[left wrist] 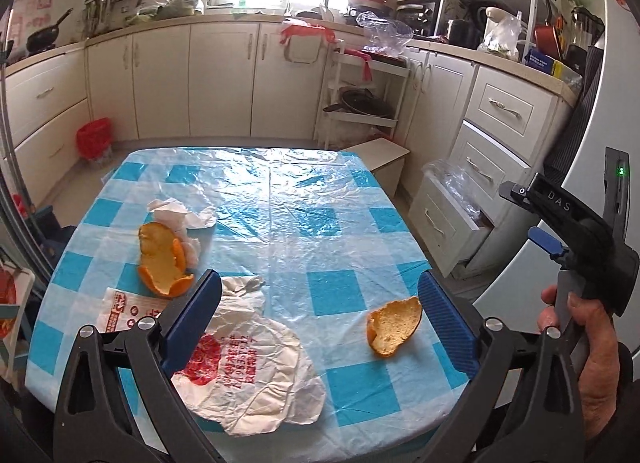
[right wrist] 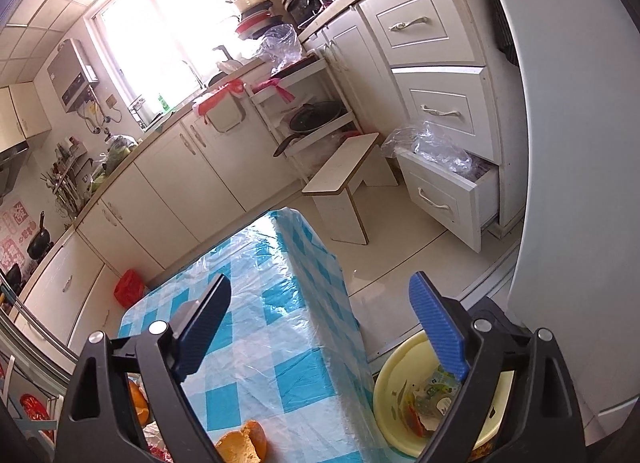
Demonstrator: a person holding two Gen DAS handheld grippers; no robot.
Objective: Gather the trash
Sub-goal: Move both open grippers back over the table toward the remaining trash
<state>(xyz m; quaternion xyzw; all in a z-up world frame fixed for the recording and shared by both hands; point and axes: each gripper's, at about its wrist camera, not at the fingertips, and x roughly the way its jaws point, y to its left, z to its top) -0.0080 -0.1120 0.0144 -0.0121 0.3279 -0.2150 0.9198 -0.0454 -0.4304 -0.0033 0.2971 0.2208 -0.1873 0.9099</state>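
Left wrist view: both your fingers gape empty; basin [right wrist: 394, 375] holds some scraps, while peels [left wrist: 394, 325], tissue [left wrist: 180, 215], wrapper [left wrist: 256, 375] wait mid-table.

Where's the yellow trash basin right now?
In the right wrist view, the yellow basin sits on the floor at lower right, beside the checked table, partly behind the right gripper.

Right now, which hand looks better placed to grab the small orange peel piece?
Probably the left. Its open fingers face the table, with the small orange peel just inside its right finger. The right gripper is angled toward the table's far corner and floor.
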